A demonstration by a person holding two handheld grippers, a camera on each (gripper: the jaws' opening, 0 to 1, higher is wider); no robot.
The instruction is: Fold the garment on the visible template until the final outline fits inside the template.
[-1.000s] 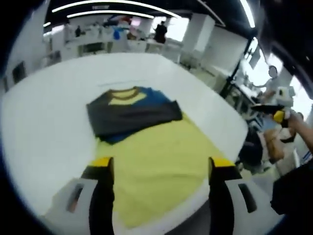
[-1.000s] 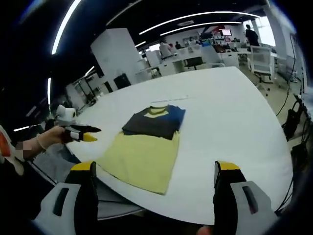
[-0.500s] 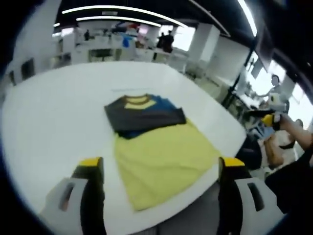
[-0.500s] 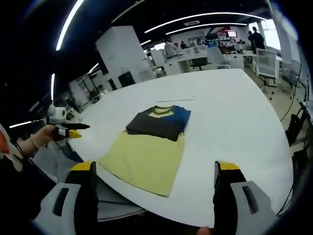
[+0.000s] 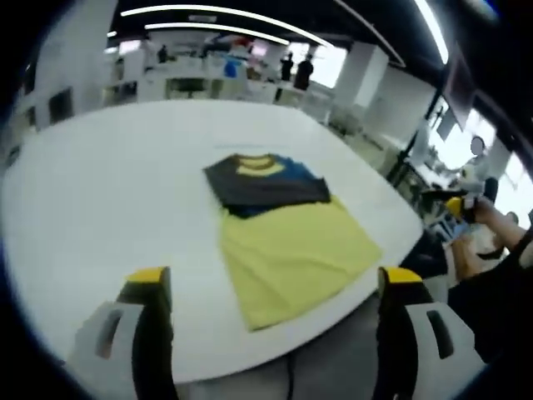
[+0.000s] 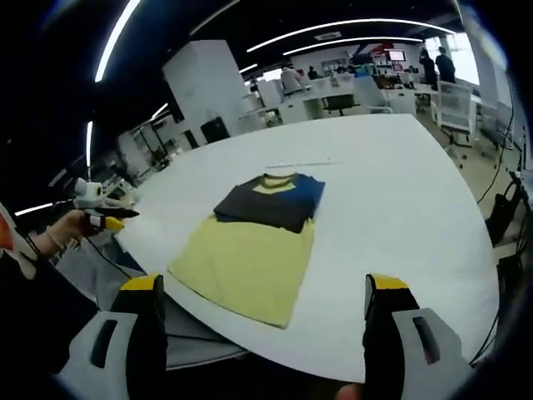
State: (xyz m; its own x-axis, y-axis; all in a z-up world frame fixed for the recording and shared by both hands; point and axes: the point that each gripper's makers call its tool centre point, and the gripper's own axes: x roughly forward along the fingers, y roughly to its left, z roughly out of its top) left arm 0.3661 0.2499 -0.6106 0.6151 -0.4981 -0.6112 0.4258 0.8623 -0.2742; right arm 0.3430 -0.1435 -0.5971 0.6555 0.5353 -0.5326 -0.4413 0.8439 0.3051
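We have drawn both grippers back, left gripper [image 5: 273, 287] and right gripper [image 6: 262, 293] wide and empty; the folded garment [image 6: 250, 242] lies untouched, probably finished.

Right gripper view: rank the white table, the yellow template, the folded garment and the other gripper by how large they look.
1. white table
2. yellow template
3. folded garment, lying on the template's far end
4. left gripper, smallest, at the view's left edge off the table; fisheye distortion there makes its size unsure.

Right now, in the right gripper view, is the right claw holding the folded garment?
No, the right claw is open and empty, while the folded garment lies on the white table beyond it.
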